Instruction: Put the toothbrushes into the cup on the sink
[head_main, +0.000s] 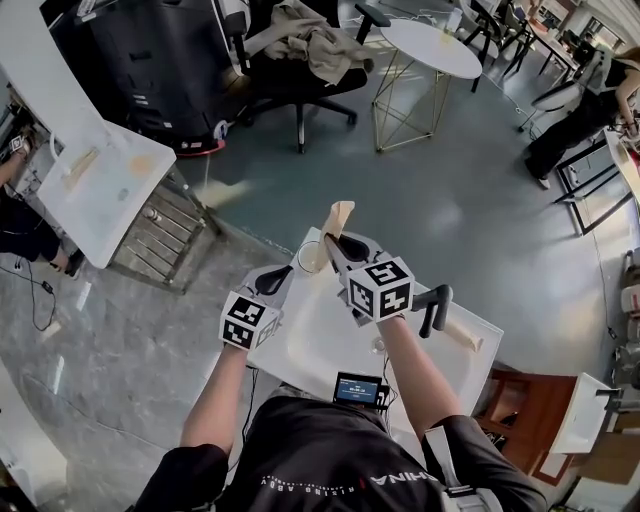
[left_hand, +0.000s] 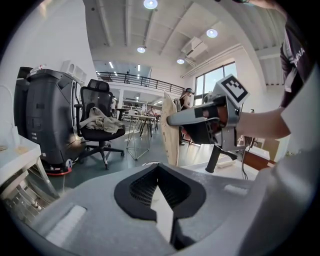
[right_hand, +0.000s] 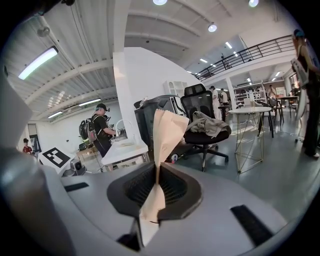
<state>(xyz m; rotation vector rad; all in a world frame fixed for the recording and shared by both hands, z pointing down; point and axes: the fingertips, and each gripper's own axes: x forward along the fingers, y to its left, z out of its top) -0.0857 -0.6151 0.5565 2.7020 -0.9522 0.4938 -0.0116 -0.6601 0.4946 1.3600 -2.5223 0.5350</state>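
My right gripper (right_hand: 158, 172) fingers clench one paper-wrapped toothbrush (right_hand: 167, 135) near the single cup (head_main: 312, 258) — second toothbrush (head_main: 461, 336) lies on the sink (head_main: 300, 345). Left gripper (left_hand: 158, 170) fingers closed, empty. Shirt (head_main: 330, 450) print: "…INA".

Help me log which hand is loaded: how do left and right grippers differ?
The right gripper clamps a tan wrapped toothbrush that sticks out past its jaws; the left gripper is shut on nothing. The right one is beside the cup; the left sits nearer the person. Both hang above the white sink.
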